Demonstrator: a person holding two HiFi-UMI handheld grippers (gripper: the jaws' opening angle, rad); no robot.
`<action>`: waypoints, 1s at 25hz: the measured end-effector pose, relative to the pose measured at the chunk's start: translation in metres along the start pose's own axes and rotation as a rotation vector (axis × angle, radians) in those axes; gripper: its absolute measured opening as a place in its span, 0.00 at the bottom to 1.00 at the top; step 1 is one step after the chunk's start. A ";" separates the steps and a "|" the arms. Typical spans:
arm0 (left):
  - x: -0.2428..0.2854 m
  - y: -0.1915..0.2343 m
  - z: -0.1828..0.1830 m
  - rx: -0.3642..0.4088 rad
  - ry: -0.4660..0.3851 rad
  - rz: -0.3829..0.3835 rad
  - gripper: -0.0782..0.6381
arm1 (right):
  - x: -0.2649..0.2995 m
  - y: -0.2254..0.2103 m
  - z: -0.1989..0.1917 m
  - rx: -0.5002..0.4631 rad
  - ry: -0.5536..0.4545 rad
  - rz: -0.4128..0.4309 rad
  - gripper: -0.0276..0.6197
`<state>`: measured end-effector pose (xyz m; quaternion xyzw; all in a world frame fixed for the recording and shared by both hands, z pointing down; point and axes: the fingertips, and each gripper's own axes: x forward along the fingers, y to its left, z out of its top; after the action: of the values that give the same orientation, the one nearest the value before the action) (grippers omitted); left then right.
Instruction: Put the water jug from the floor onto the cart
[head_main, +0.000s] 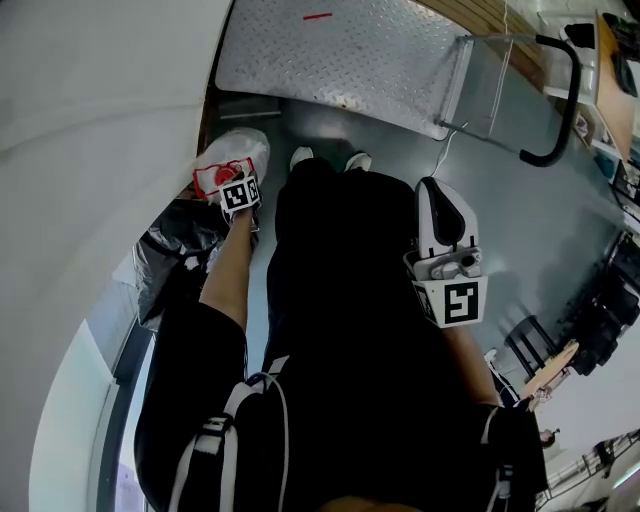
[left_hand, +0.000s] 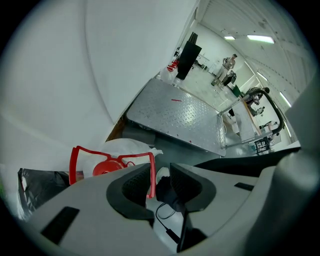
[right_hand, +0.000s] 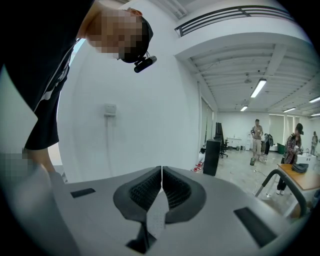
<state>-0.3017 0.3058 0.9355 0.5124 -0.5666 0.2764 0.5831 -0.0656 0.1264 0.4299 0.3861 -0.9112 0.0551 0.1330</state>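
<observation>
The water jug (head_main: 238, 156) stands on the floor by the white wall; it is pale, with a red cap (left_hand: 107, 167) and a thin red handle frame (left_hand: 151, 172). My left gripper (head_main: 237, 187) is down at the jug's top. In the left gripper view this gripper (left_hand: 161, 182) is open, with one red bar of the handle in the gap, close against the left jaw. The cart (head_main: 340, 50), a flat diamond-plate platform, lies just beyond the jug. My right gripper (head_main: 438, 192) hangs at my side, away from the jug, and is shut (right_hand: 161, 182) on nothing.
A black plastic bag (head_main: 170, 250) lies beside the jug against the wall. The cart's black push handle (head_main: 560, 100) rises at its far right end. My feet (head_main: 330, 158) stand between jug and cart. People and desks are far off across the room (right_hand: 257, 140).
</observation>
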 end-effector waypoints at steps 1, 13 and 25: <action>0.004 0.001 -0.002 0.006 0.006 0.002 0.29 | 0.000 -0.002 -0.003 0.000 0.005 -0.007 0.07; 0.043 0.009 -0.001 0.012 0.018 0.055 0.29 | 0.006 -0.022 -0.028 -0.005 0.018 -0.068 0.07; 0.074 0.016 -0.004 0.048 0.095 0.045 0.29 | 0.014 -0.033 -0.044 0.006 0.076 -0.090 0.07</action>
<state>-0.2997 0.2951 1.0110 0.4997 -0.5428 0.3269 0.5905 -0.0422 0.1023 0.4758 0.4249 -0.8869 0.0662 0.1686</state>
